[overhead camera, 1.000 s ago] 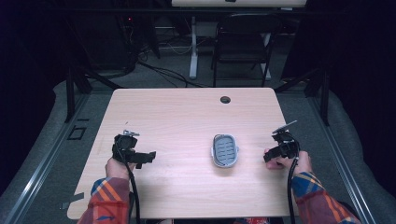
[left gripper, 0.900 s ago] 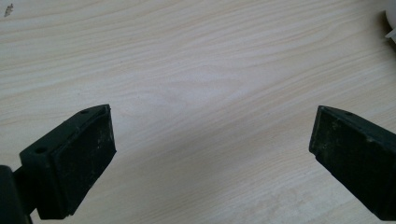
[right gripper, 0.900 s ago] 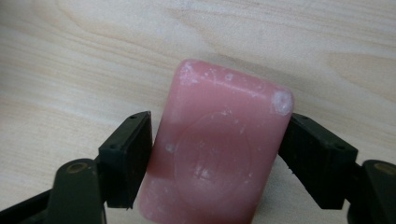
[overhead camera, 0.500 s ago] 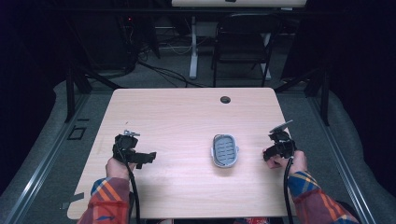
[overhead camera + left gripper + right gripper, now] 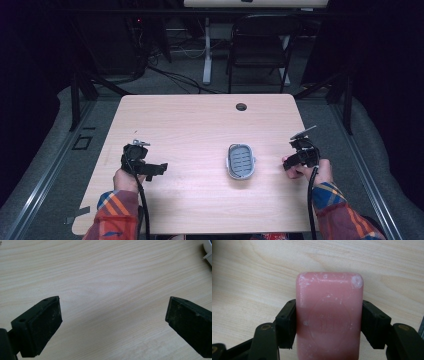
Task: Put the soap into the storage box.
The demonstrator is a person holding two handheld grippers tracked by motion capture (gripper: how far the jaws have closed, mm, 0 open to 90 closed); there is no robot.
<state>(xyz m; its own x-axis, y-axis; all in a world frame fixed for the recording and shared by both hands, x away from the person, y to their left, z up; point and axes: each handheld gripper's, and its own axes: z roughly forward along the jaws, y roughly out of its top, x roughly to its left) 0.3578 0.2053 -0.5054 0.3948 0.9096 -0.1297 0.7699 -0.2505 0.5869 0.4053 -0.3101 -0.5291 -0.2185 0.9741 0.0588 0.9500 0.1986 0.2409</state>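
Note:
My right gripper [image 5: 329, 326] is shut on a pink bar of soap [image 5: 329, 312], its pads pressed against the bar's two long sides just above the wooden table [image 5: 249, 277]. In the high view this right gripper [image 5: 296, 158] sits near the table's right edge. A grey oval soap dish [image 5: 241, 161] with a slotted bottom lies right of the table's middle, a hand's width left of that gripper. My left gripper [image 5: 158, 169] hovers at the left side, jaws wide apart. In its own view the left gripper [image 5: 113, 322] holds nothing, and a white corner of the dish [image 5: 208, 251] shows top right.
A round cable hole [image 5: 241, 106] sits near the table's far edge. Behind the table stand a black folding chair [image 5: 260, 45] and a desk leg with cables on the floor. Bare wood [image 5: 190, 135] lies between the left gripper and the dish.
The right hand with the soap has shifted only slightly near the table's right edge. The left gripper has stayed where it was.

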